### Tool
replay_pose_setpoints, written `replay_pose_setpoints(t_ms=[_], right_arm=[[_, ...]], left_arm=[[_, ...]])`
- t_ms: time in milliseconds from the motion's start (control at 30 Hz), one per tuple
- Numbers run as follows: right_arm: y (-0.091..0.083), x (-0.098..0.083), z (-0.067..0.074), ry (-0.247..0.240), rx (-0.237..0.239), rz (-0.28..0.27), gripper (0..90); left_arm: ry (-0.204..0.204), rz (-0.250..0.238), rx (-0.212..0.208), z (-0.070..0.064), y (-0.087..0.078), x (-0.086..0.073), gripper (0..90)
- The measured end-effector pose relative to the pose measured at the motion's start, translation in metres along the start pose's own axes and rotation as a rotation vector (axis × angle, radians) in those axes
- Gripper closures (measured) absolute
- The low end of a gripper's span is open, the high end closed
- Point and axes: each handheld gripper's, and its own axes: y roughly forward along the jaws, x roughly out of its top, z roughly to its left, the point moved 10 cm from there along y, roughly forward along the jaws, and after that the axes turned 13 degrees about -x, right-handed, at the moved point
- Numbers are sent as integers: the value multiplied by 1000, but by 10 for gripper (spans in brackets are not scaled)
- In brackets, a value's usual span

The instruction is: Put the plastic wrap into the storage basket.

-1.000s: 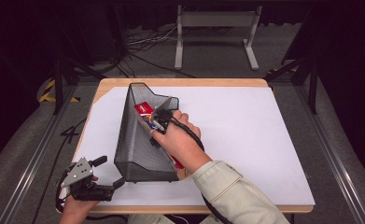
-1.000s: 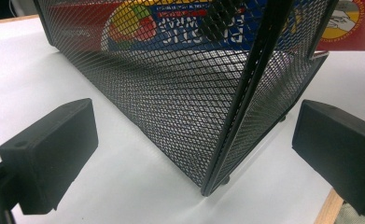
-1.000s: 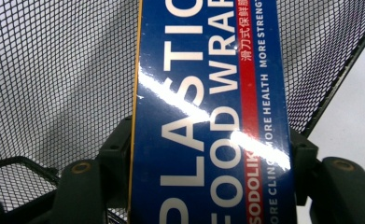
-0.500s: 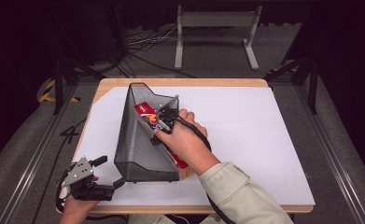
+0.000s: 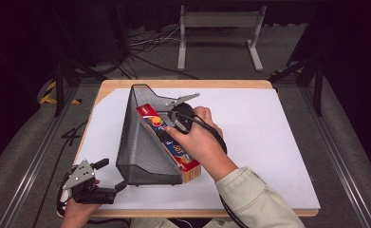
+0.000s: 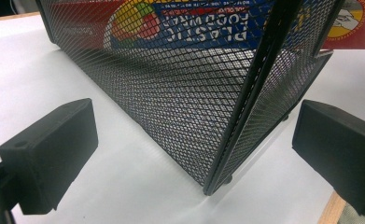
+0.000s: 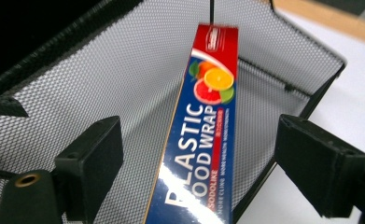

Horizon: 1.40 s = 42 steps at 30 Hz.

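Right claw (image 5: 166, 124), high view: just been opening, released, poised over the long red-and-blue plastic-wrap carton (image 5: 173, 145) lying inside the black wire-mesh file holder (image 5: 140, 147). Left gripper view: jaws wide apart, empty, mesh corner between them untouched. Right gripper view: carton leans on mesh, jaws clear of it. Risk: carton's near end overhangs; a nudge could slide it out.

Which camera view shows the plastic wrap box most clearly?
The right gripper view: the plastic wrap box lies close, lettering readable, inside the mesh file holder. In the left gripper view the box appears behind mesh, cut off at the top. In the high view the box is small, partly covered by a hand.
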Motion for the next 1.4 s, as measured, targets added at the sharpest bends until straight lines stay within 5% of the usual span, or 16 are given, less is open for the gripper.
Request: replay_pose_setpoints(t_ms=[200, 467, 700, 1400], right_arm=[[-15, 9, -4, -49, 20, -118, 133], [-30, 8, -13, -69, 43, -153, 76], [-43, -6, -35, -92, 64, -156, 65], [-102, -50, -132, -28, 22, -192, 50]], left_arm=[[-2, 7, -4, 0, 1, 0, 9], [0, 6, -1, 0, 1, 0, 9], [0, 6, 2, 1, 1, 0, 9], [-3, 1, 6, 1, 1, 1, 9]])
